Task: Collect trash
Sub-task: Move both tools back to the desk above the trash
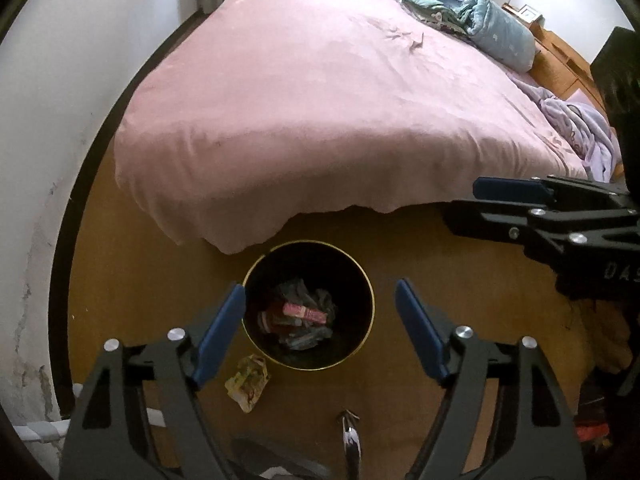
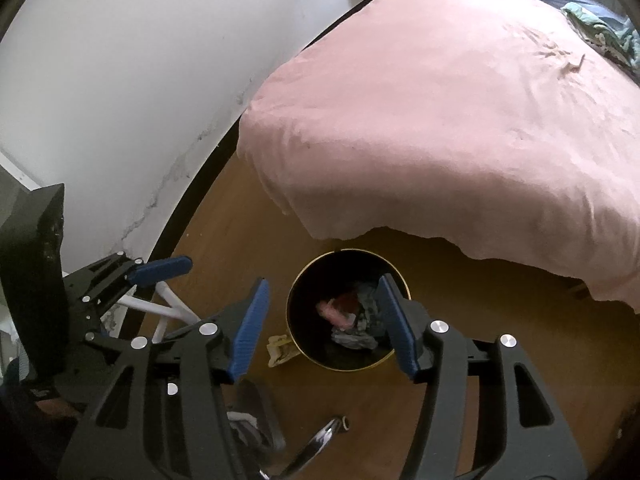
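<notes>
A round black bin with a gold rim [image 1: 370, 280] [image 2: 400, 276] stands on the wooden floor at the foot of the bed. Crumpled papers and a pink-red wrapper [image 1: 304, 314] [image 2: 334, 312] lie inside it. A crumpled yellowish wrapper [image 1: 249, 382] [image 2: 282, 350] lies on the floor just left of the bin. My left gripper [image 1: 320, 332] hangs open above the bin, nothing between its blue pads. My right gripper [image 2: 324, 326] is open over the bin too, empty. In the left wrist view the right gripper [image 1: 504, 190] comes in from the right edge.
A bed with a pink cover [image 1: 320, 112] [image 2: 460, 120] fills the far side, with bunched bedding [image 1: 496, 28] at its head. A white wall [image 2: 120, 100] runs along the left. A shiny metal piece [image 1: 350, 436] [image 2: 320, 438] lies on the floor nearby.
</notes>
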`<state>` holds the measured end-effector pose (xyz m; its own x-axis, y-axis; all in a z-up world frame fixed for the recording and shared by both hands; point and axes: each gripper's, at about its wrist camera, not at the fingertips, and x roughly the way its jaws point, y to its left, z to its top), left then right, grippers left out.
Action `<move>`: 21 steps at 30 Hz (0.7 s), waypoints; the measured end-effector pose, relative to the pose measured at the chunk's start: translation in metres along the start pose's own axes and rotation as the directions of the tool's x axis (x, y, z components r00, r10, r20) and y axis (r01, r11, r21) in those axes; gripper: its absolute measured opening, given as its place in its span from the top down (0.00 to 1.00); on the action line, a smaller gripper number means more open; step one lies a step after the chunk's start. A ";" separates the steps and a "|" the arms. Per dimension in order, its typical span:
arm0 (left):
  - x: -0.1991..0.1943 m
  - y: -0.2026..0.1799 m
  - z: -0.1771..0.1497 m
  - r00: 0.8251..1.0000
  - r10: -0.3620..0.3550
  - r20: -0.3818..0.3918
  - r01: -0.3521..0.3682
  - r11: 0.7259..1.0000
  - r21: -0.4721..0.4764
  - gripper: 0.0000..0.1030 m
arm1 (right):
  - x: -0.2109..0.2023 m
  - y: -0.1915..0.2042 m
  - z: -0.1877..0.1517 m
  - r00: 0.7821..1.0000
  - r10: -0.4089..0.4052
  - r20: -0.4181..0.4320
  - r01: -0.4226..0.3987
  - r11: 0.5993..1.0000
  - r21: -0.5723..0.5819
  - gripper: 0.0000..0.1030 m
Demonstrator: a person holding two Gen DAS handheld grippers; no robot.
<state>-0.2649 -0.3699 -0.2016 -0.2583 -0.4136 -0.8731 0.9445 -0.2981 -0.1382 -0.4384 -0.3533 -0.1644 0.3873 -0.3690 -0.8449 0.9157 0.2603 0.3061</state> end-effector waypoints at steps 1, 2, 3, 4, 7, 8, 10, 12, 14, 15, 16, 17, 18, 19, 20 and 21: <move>-0.007 0.002 -0.002 1.000 0.007 0.010 -0.007 1.000 -0.001 0.25 | -0.002 0.003 0.000 1.000 -0.002 0.001 0.002 1.000 -0.005 0.46; -0.014 0.003 -0.004 1.000 0.015 0.019 -0.015 1.000 -0.002 0.22 | 0.000 0.007 -0.001 1.000 -0.002 0.002 0.002 1.000 -0.011 0.45; -0.027 0.006 -0.007 0.999 0.043 0.034 -0.042 0.999 -0.006 0.21 | -0.001 0.012 -0.001 1.000 -0.001 0.002 0.001 1.000 -0.021 0.44; -0.035 0.009 -0.009 0.997 0.060 0.045 -0.060 0.998 -0.009 0.21 | -0.001 0.017 0.000 1.000 0.003 0.002 -0.003 1.000 -0.031 0.42; -0.081 0.026 -0.025 0.986 0.129 0.102 -0.124 0.991 -0.056 0.11 | 0.002 0.037 0.005 0.999 0.032 0.001 -0.032 0.998 -0.059 0.39; -0.100 0.034 -0.033 0.980 0.155 0.120 -0.146 0.986 -0.082 0.09 | 0.002 0.046 0.006 0.999 0.041 0.000 -0.041 0.997 -0.071 0.39; -0.137 0.052 -0.051 0.966 0.208 0.154 -0.187 0.973 -0.138 0.07 | 0.004 0.074 0.008 0.998 0.068 -0.004 -0.068 0.991 -0.111 0.36; -0.178 0.077 -0.075 0.944 0.278 0.178 -0.240 0.948 -0.209 0.07 | 0.006 0.106 0.012 0.994 0.105 -0.006 -0.104 0.982 -0.159 0.34; -0.215 0.103 -0.104 0.918 0.348 0.189 -0.287 0.914 -0.288 0.07 | 0.010 0.147 0.013 0.989 0.150 -0.020 -0.150 0.964 -0.217 0.33; -0.234 0.117 -0.122 0.904 0.384 0.188 -0.308 0.890 -0.336 0.07 | 0.014 0.172 0.013 0.982 0.182 -0.039 -0.186 0.950 -0.251 0.33; -0.249 0.132 -0.137 0.892 0.413 0.182 -0.324 0.866 -0.380 0.07 | 0.017 0.199 0.012 0.975 0.214 -0.061 -0.223 0.931 -0.288 0.33; -0.272 0.151 -0.163 0.873 0.460 0.166 -0.348 0.823 -0.449 0.07 | 0.019 0.223 0.010 0.968 0.238 -0.077 -0.250 0.913 -0.323 0.33; -0.285 0.164 -0.178 0.862 0.483 0.152 -0.360 0.795 -0.488 0.07 | 0.020 0.253 0.006 0.960 0.262 -0.095 -0.278 0.886 -0.371 0.33; -0.300 0.177 -0.197 0.849 0.510 0.134 -0.374 0.762 -0.530 0.07 | 0.022 0.284 0.001 0.952 0.286 -0.113 -0.307 0.855 -0.417 0.33; -0.320 0.195 -0.226 0.828 0.551 0.103 -0.397 0.707 -0.585 0.07 | 0.023 0.309 -0.005 0.942 0.308 -0.132 -0.334 0.828 -0.451 0.33; -0.333 0.204 -0.243 0.813 0.576 0.082 -0.413 0.671 -0.616 0.07 | 0.024 0.341 -0.012 0.929 0.334 -0.158 -0.367 0.791 -0.489 0.32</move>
<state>0.0634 -0.0841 -0.0523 0.3172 -0.5785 -0.7515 0.8655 0.5005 -0.0199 -0.1177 -0.2629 -0.0857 0.6486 -0.1147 -0.7525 0.5295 0.7781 0.3378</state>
